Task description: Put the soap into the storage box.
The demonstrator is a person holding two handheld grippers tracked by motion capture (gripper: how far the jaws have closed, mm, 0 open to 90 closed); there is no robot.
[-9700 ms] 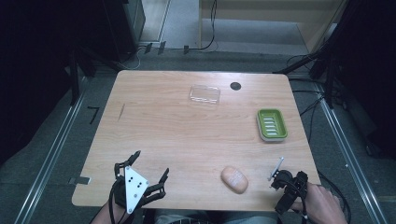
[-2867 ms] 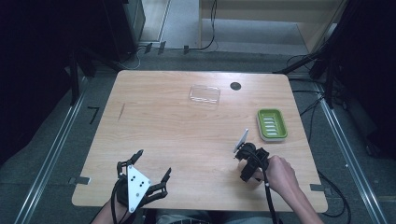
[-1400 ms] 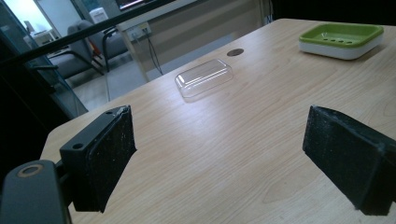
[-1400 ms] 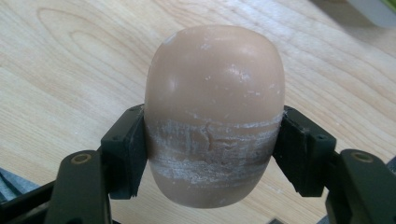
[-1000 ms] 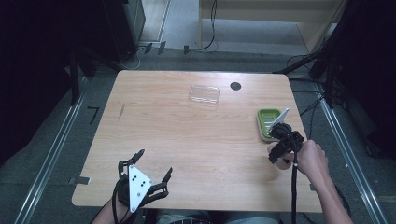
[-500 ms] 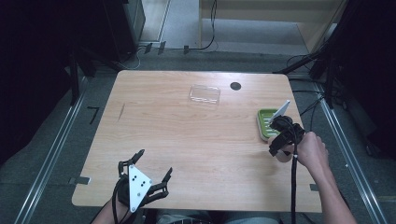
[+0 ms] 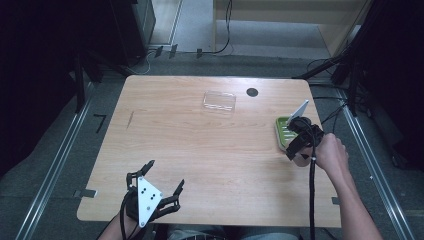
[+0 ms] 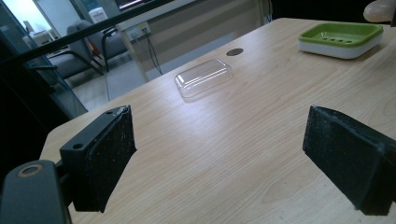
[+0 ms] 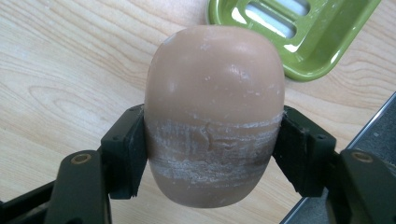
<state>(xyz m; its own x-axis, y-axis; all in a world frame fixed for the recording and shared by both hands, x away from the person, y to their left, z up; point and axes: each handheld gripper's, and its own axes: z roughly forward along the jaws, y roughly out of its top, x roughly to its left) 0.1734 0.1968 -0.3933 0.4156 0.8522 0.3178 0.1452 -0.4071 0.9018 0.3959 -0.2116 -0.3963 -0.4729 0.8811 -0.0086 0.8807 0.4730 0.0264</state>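
The desk (image 7: 200,150) carries few things, and the work in hand seems to be getting the soap into its dish and, perhaps, covering it. The pick-up part is done: the right gripper (image 9: 212,154) has its jaws closed on the bar of soap (image 9: 215,116), one pad pressed to each flank, and the bar's rounded end sticks out well past the jaw tips. In the high view that right gripper (image 7: 299,142) hangs at the near edge of the green soap dish (image 7: 283,131), close to the desk's right side.

What is left, as I judge it, is the placing. In the right gripper view the green soap dish (image 9: 299,32) lies ahead of the jaws and off to one side, so the bar is near the tray but not yet over its slotted floor; it has still to be carried forward, lowered and let go.

The clear plastic lid (image 8: 204,77) lies well ahead of the left gripper (image 8: 219,158), flat on the desk, untouched. That gripper's jaws stand wide apart with nothing between them, resting low at the near edge.
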